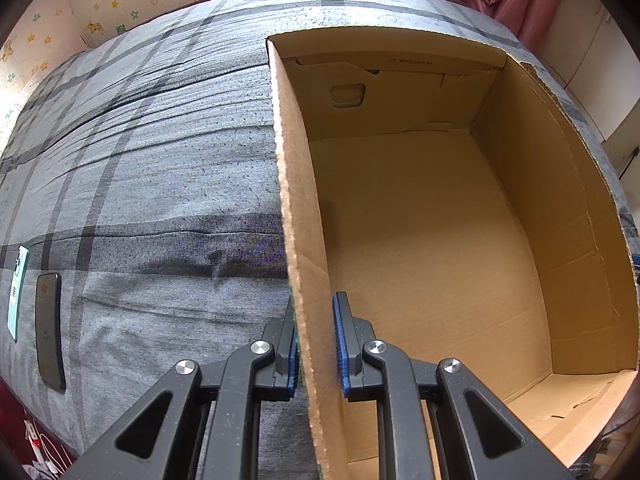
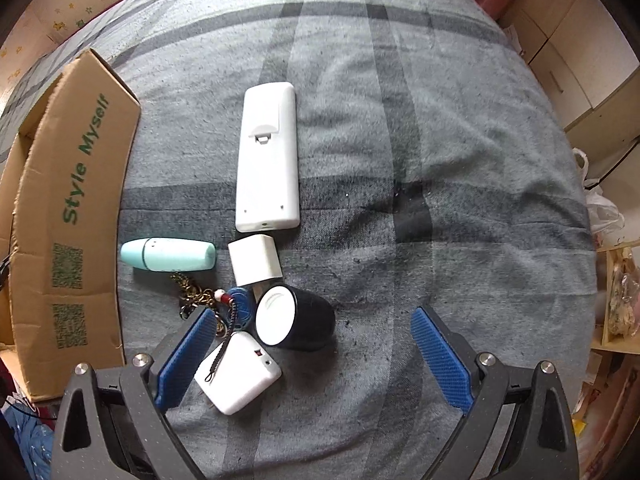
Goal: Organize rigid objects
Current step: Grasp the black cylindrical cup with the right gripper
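Observation:
My left gripper (image 1: 316,344) is shut on the left wall of an open, empty cardboard box (image 1: 420,220); one finger is outside the wall, the other inside. The box also shows at the left of the right wrist view (image 2: 72,216), printed "Style Myself". My right gripper (image 2: 316,356) is open just above the bed. Between and ahead of its fingers lie a dark cylinder with a white end (image 2: 294,318), a white square charger (image 2: 238,378), a key bunch with a blue fob (image 2: 218,306), a small white block (image 2: 256,258), a mint capsule-shaped item (image 2: 170,254) and a white remote (image 2: 268,160).
Everything rests on a grey plaid bedsheet (image 2: 440,200). Two phones, one black (image 1: 49,330) and one mint (image 1: 17,292), lie at the far left of the left wrist view. Cupboards and bags (image 2: 600,208) stand beyond the bed's right edge.

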